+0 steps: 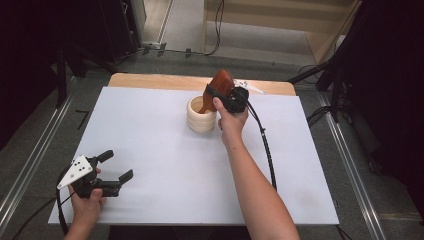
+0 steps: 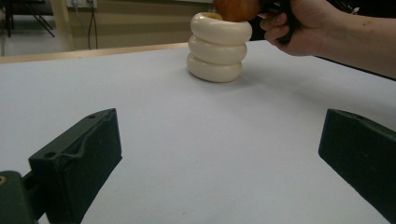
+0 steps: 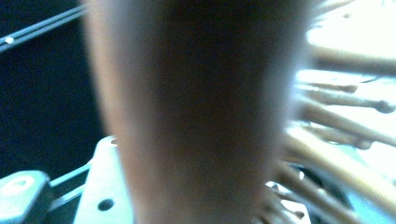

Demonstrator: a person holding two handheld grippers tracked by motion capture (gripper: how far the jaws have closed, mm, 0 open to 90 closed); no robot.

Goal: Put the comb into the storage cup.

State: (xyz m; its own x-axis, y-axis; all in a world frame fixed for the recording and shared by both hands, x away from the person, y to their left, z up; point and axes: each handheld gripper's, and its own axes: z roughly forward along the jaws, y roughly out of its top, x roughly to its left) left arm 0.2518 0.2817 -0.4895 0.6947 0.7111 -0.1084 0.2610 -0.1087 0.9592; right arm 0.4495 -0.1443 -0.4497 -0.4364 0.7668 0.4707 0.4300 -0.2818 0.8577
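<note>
White tabletop (image 1: 165, 165): at twelve o'clock, right gripper (image 1: 216, 94) grasps wooden hairbrush (image 1: 218, 89), handle inside ringed cup (image 1: 201, 116); next, release. Left gripper (image 1: 115, 167) gapes idle.

The hairbrush (image 1: 216, 90) stands in the holder (image 1: 201, 120) on the table's (image 1: 150, 145) far side.

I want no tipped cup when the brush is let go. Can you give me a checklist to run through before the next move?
1. Wooden hairbrush handle inside the cream ribbed cup: ok.
2. Cup upright on the white table: ok.
3. Right gripper around the brush: ok; whether its pads press, cannot tell.
4. Left gripper open and apart from the cup: ok.
5. Handle touching the cup's bottom: cannot tell.
</note>
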